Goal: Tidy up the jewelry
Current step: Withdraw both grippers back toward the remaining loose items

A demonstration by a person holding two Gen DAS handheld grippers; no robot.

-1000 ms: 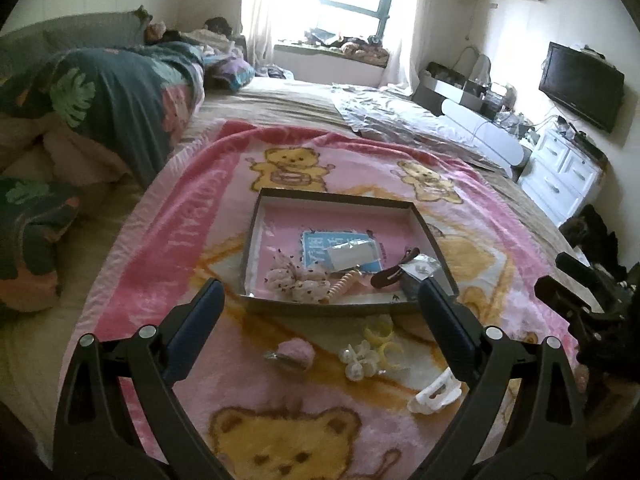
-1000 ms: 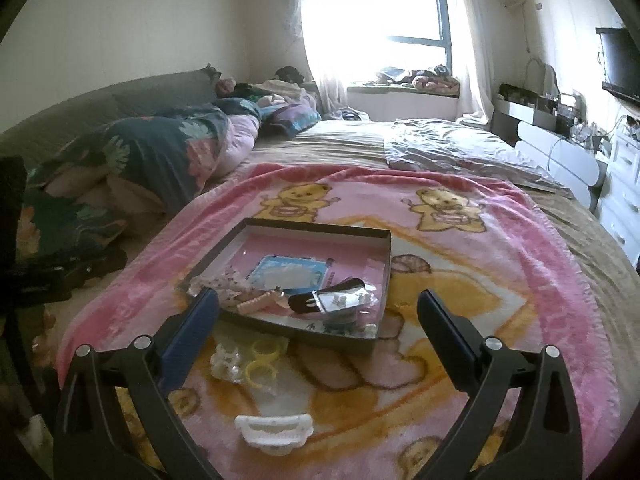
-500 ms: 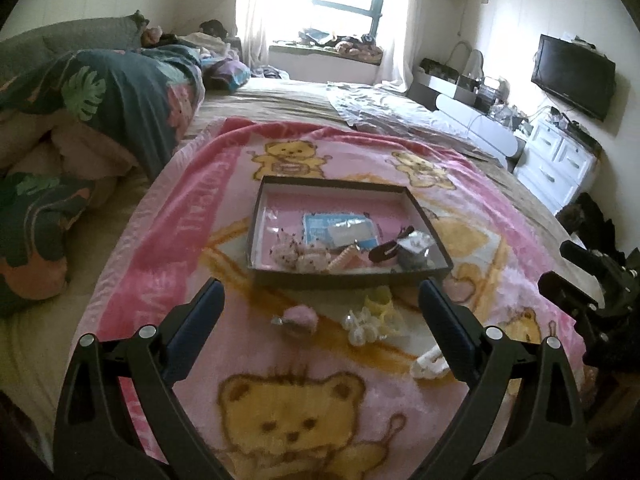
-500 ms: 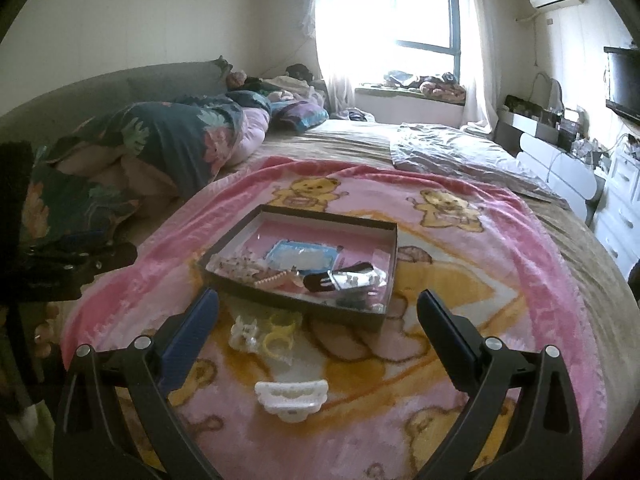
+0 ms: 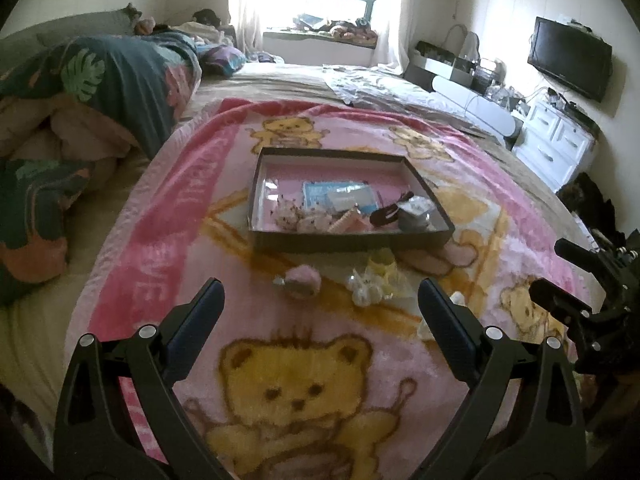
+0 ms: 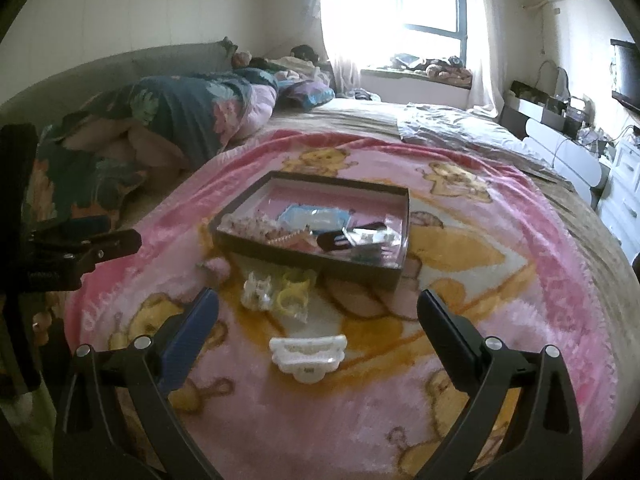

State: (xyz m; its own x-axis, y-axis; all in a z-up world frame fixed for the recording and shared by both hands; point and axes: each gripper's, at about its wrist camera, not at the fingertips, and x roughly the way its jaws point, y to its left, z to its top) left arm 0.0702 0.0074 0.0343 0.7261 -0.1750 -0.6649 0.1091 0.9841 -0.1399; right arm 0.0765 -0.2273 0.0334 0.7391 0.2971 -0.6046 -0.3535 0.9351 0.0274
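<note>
The white hair claw point(image 6: 307, 354) is lying on the pink blanket point(image 6: 520, 320) at lower centre of the right wrist frame, its long axis running left to right across the view. It is being framed directly ahead of the right gripper point(image 6: 318, 304), whose fingers are being held wide apart and empty. In the left wrist frame the claw is largely hidden at lower right, behind a finger of the left gripper point(image 5: 320, 294), likewise spread and empty. The right gripper is judged nearer. The box point(image 6: 304, 258) is sitting beyond, already holding several pieces.
</note>
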